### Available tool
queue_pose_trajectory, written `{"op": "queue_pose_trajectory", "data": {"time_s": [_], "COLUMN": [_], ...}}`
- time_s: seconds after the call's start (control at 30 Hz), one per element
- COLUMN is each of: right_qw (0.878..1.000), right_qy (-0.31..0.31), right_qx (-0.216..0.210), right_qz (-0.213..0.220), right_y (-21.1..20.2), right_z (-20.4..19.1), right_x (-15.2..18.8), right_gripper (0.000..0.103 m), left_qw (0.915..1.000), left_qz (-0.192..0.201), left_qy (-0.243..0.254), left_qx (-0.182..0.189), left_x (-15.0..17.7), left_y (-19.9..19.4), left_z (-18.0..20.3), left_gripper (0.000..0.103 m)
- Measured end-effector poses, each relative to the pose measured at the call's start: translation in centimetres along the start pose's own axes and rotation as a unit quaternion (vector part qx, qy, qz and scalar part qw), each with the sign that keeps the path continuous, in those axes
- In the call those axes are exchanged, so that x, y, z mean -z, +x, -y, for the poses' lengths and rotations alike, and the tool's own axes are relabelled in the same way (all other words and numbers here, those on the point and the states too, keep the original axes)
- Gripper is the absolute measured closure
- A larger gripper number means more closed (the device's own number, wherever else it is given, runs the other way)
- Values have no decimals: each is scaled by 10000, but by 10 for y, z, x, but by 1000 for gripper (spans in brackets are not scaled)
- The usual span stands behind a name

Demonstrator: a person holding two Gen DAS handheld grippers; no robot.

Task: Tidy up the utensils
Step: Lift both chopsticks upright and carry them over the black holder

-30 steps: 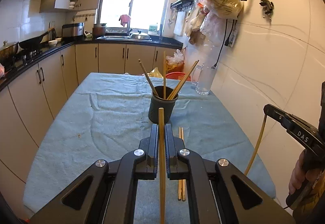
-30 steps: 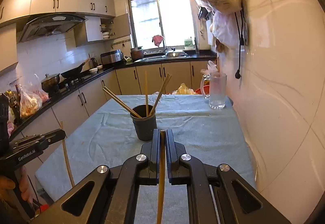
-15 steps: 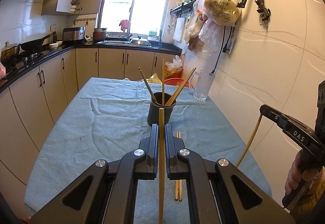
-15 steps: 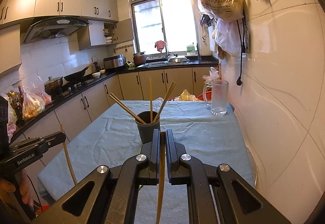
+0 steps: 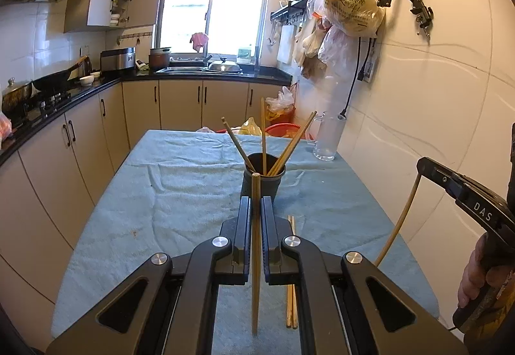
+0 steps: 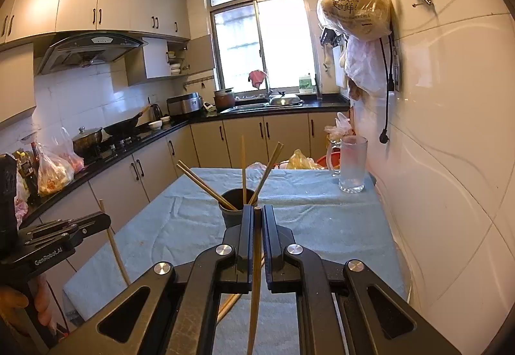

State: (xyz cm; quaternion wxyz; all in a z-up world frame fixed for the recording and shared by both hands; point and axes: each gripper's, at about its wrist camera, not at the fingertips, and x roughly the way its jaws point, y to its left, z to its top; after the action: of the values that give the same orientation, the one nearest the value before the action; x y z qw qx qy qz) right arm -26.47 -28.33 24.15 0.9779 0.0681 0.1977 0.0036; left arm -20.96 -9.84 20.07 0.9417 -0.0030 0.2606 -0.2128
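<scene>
Two chopsticks clamped, one per gripper, short of the holder

Both grippers were closed on a single chopstick each. The left gripper (image 5: 256,203) pinched its chopstick (image 5: 256,245) upright between narrow jaws, the top end showing level with the rim of the dark holder (image 5: 262,182) just beyond the fingertips. The right gripper (image 6: 257,213) clamped its own chopstick (image 6: 256,274) likewise, tip barely above the fingers, with the holder directly ahead. Neither held stick touched the holder.

Compared with a second earlier, both views sat slightly lower and nearer the table; grips were unchanged, and the holder's contents stood as before.

The holder was a round, matt, dark cup containing several pale sticks, splayed left, upright and right. A loose pair of chopsticks (image 5: 291,271) lay flat on the table's light blue towelling cloth (image 5: 180,194), which was creased. The sticks appeared bamboo or wood, slender and straight. A frosted glass mug (image 6: 352,165) stood by the tiled wall.
</scene>
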Motion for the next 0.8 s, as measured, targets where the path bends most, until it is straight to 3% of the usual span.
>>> {"op": "queue_pose_trajectory", "data": {"time_s": [0.53,0.8], "right_qw": [9999,9997], "right_qy": [32,186], "right_qx": [-99,-175], "right_qz": [49,47], "right_y": [15,31], "right_z": [2,6], "right_x": [-13,-25], "right_gripper": [98,98], "left_qw": [9996,9993], "left_qz": [27,146], "left_qy": [299,161], "left_qx": [7,305], "left_x": [-19,-47], "left_y": [10,7], "left_z": [9,4], "left_gripper": [98,98]}}
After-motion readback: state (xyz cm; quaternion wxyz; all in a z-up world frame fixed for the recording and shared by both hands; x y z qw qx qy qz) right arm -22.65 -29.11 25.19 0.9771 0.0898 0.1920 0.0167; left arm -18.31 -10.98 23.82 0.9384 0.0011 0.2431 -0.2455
